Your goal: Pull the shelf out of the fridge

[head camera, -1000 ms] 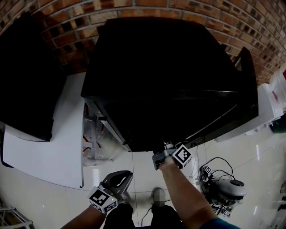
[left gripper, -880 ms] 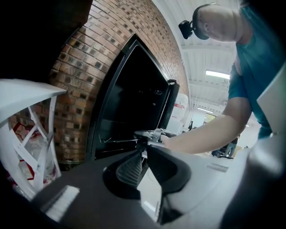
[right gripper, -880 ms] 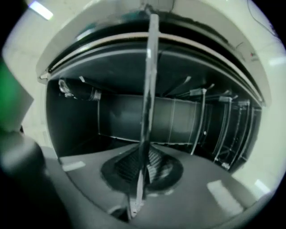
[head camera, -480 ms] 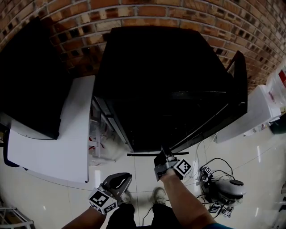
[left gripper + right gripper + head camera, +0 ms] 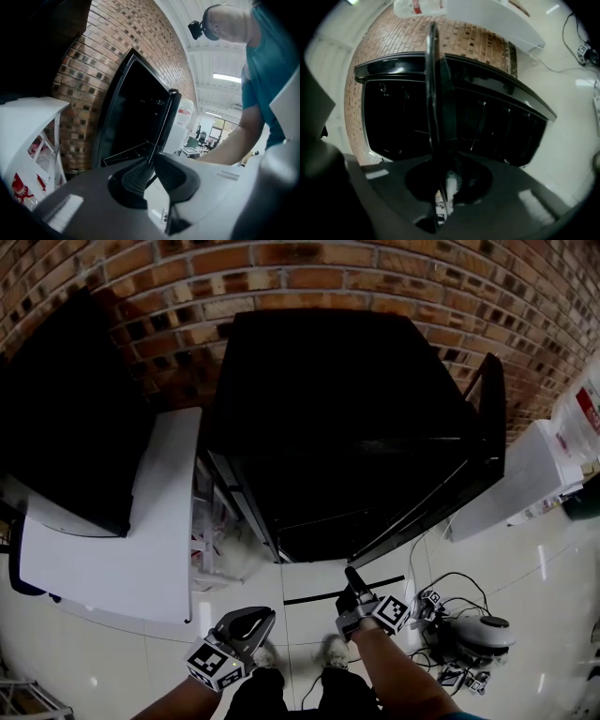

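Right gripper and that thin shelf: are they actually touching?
Touching. The right gripper view shows the right gripper with its jaws clamped on the thin edge of the shelf.

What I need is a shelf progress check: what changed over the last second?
The right gripper, shut on the shelf, drew back, sliding the shelf's front edge out of the fridge and over the floor. The left gripper stayed low and empty; the fridge door stayed open.
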Action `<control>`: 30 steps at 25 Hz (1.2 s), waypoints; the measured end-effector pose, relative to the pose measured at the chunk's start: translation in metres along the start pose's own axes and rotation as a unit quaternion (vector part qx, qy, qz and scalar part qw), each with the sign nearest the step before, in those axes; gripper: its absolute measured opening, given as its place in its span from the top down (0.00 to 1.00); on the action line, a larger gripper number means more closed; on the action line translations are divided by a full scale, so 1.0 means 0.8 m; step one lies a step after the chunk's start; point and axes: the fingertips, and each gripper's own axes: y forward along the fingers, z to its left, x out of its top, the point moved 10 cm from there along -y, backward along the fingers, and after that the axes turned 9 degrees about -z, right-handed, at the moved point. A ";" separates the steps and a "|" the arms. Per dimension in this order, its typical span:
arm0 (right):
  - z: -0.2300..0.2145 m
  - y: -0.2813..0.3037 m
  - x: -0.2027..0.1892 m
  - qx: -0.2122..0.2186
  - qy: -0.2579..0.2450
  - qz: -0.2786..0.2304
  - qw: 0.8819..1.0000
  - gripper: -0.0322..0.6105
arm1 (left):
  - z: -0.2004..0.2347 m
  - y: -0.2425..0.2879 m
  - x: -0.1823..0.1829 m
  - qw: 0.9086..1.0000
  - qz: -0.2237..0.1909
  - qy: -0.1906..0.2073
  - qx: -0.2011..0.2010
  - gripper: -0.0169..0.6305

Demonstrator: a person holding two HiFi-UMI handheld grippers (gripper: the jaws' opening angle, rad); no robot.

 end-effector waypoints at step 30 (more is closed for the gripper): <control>0.256 -0.150 0.042 0.076 -0.010 0.007 0.997 0.93 | -0.061 -0.074 0.184 0.996 -0.039 0.059 -0.051 0.95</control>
